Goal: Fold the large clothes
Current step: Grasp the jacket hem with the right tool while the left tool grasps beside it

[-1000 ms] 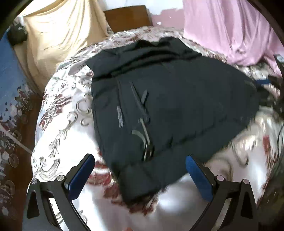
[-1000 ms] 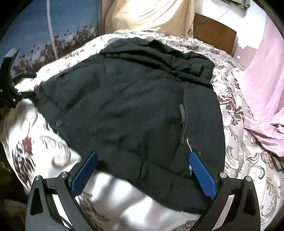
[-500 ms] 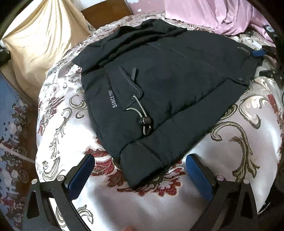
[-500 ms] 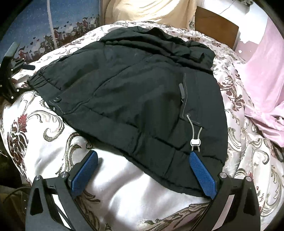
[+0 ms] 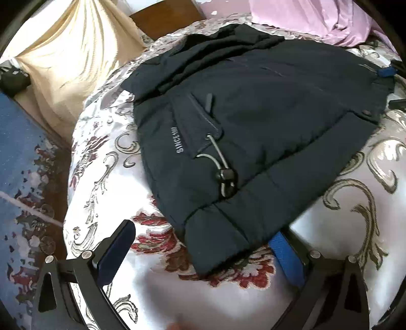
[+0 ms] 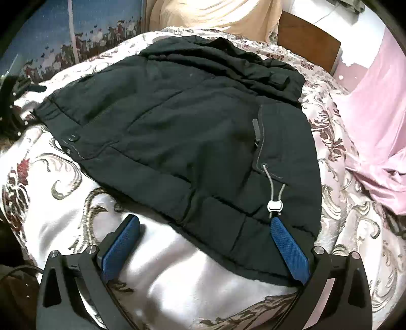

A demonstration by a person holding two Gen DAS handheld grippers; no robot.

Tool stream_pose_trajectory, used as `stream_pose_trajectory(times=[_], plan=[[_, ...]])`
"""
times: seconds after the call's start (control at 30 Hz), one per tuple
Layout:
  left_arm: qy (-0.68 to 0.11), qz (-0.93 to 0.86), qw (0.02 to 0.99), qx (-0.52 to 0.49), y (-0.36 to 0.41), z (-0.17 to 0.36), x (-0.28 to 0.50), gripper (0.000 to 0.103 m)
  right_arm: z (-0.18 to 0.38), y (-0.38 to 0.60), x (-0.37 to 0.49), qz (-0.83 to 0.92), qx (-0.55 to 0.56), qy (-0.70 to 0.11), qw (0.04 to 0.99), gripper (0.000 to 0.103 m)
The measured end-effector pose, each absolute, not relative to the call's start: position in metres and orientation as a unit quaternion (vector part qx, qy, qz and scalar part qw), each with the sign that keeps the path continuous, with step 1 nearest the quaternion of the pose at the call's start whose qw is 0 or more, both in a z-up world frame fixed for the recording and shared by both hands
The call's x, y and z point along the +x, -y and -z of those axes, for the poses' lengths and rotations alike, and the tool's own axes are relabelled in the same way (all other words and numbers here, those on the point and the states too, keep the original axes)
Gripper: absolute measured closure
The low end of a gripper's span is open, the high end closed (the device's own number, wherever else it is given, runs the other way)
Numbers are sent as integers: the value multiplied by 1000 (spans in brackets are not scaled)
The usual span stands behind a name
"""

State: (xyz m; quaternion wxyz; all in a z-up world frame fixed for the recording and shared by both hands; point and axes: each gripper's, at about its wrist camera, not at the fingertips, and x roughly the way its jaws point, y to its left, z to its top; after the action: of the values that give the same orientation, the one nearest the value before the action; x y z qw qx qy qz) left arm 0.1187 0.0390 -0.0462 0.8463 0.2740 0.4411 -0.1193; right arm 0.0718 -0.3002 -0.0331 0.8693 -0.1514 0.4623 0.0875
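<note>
While the big bed (image 5: pixel 106 157) filled most of both views, its shiny white cover (image 6: pixel 177 266) with red and gold swirls lay smooth under everything. On the bed lay the dark jacket (image 5: pixel 266 121), spread flat, with its puffy hem near the cameras and its crumpled top part far away by the wooden headboard (image 5: pixel 165 17). A cream cloth (image 5: pixel 71 58) hung off the left side of the bed in the left wrist view. A pink cloth (image 6: pixel 375 121) lay beside the jacket on the right in the right wrist view.

The left gripper (image 5: pixel 203 243) was low at one hem corner. Its fingers (image 5: pixel 116 251) were wide apart. One finger was on the bare cover, and the other was tucked just under the jacket's edge. The right gripper (image 6: pixel 205 243) was at the other side of the hem. Its fingers (image 6: pixel 120 248) were wide apart too. One finger was over the cover and the other lay against the jacket.

White letters (image 5: pixel 179 139) ran down the jacket near a zip pocket (image 5: pixel 205 111). A grey cord (image 5: pixel 215 157) looped out by the pocket, and a small toggle (image 6: pixel 274 205) sat on the cord just beside the right gripper's finger.
</note>
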Motion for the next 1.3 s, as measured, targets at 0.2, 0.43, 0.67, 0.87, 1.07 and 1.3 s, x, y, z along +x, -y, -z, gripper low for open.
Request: stream_pose_trajectory(times=[0.2,0.43,0.67,0.87,1.07,1.3], plan=[[-412,97,857,295,-36,42,115,0,30,292,78,-48,-226,-456,860,2],[-373,85,869,315,-32,37,108,0,27,280,80,-47,-271,-443,854,2],[-337,72,872,348,-21,35,101,3,27,274,72,-79,-279,-430,855,24],[-315,76,870,371,-13,35,95,23,30,280,73,-98,-270,-427,857,49],[-317,116,857,389,-3,39,93,64,35,280,72,-113,-274,-418,859,67],[-350,154,850,362,-3,40,104,85,35,283,71,-117,-258,-406,869,82]])
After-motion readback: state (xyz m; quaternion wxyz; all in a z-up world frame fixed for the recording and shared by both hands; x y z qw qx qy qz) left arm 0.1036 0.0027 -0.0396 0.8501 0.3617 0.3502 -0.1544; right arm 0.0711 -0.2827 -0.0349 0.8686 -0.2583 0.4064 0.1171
